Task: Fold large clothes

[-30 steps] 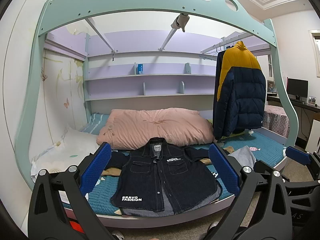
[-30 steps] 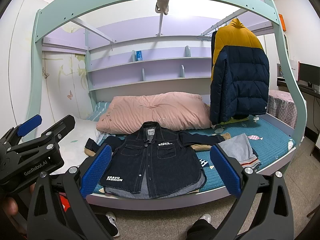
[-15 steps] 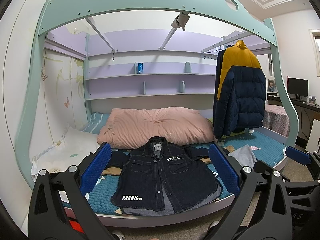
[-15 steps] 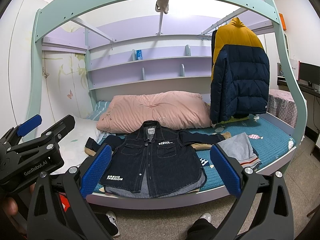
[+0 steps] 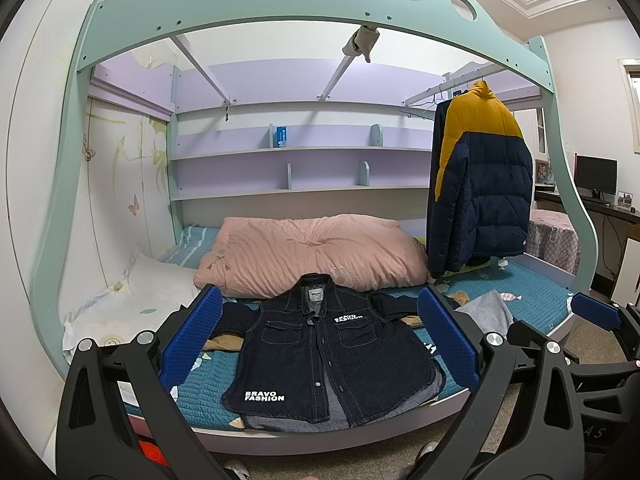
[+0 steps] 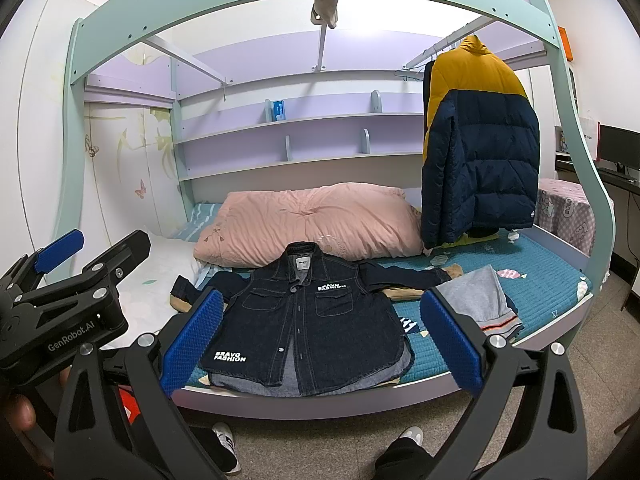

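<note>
A dark denim jacket [image 5: 320,344] with white "BRAVO FASHION" print lies flat, front up, on the teal bedspread [image 5: 532,300] near the bed's front edge; it also shows in the right wrist view [image 6: 308,320]. Its sleeves are spread to both sides. My left gripper [image 5: 320,340] is open and empty, held in the air in front of the bed. My right gripper [image 6: 320,340] is open and empty too, held before the bed. The left gripper [image 6: 60,280] also shows in the right wrist view at the far left.
A pink duvet [image 5: 312,252] lies behind the jacket. A grey garment [image 6: 476,296] lies to its right. A navy and yellow puffer coat [image 5: 480,192] hangs from a rail at the right. The mint bed frame [image 5: 280,4] arches overhead. A white pillow [image 5: 132,304] lies left.
Both views have shifted very slightly; the jacket and both open grippers stand as before.
</note>
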